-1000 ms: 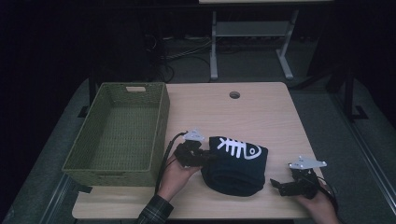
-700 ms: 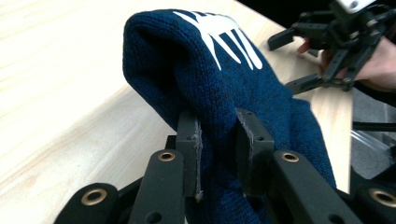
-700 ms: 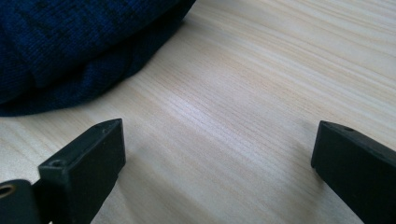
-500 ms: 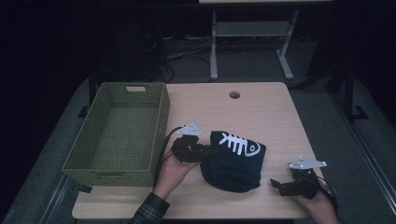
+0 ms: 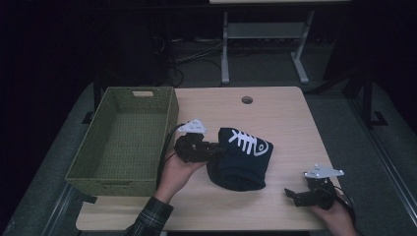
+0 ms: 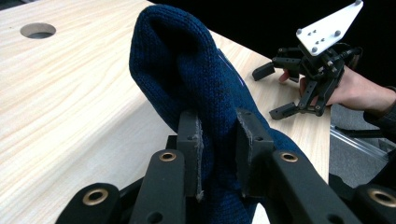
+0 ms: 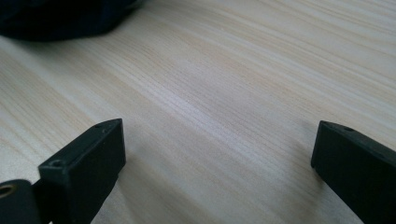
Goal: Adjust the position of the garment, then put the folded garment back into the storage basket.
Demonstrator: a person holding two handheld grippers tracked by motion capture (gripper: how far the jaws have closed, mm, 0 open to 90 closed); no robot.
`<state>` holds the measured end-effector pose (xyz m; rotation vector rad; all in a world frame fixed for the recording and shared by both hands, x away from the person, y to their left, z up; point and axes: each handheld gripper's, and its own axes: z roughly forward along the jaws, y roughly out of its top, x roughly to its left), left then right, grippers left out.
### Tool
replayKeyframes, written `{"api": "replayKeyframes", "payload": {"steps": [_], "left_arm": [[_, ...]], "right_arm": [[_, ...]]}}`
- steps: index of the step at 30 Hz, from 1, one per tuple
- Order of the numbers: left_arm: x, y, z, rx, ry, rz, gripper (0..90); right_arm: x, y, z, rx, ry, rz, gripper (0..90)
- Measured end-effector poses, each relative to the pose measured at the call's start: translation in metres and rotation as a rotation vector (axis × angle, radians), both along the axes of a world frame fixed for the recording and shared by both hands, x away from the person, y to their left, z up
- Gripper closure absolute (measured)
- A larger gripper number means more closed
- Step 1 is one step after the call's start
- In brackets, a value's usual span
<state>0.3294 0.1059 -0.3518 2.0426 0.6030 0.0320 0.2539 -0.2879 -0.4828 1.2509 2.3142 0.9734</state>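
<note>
Navy knitted sweater (image 6: pixel 196 88) is pinched in the left claw (image 6: pixel 217 156), one edge raised off the tabletop (image 5: pixel 290 123); the right claw (image 7: pixel 217 163) rests wide open nearby.

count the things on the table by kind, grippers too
sweater: 1, dark blue with a white fish bone
basket: 1, green woven
grippers: 2, left gripper shut on the sweater, right gripper open
total: 4
</note>
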Motion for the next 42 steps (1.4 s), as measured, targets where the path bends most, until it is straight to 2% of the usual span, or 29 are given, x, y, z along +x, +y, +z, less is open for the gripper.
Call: {"api": "replayKeyframes", "payload": {"steps": [14, 25, 31, 42], "left_arm": [[0.002, 0.027, 0.018, -0.046, -0.025, 0.038, 73.7], [0.002, 0.056, 0.034, -0.069, -0.04, 0.076, 73.7], [0.003, 0.071, 0.043, -0.057, -0.058, 0.089, 73.7], [0.004, 0.095, 0.053, -0.078, -0.073, 0.12, 73.8]], "right_arm": [[0.0, 0.0, 0.0, -0.001, -0.002, 0.001, 2.7], [0.0, 0.0, 0.0, 0.0, -0.001, 0.002, 2.7], [0.0, 0.0, 0.0, 0.0, -0.001, 0.001, 2.8], [0.0, 0.0, 0.0, 0.0, -0.001, 0.001, 2.8]]}}
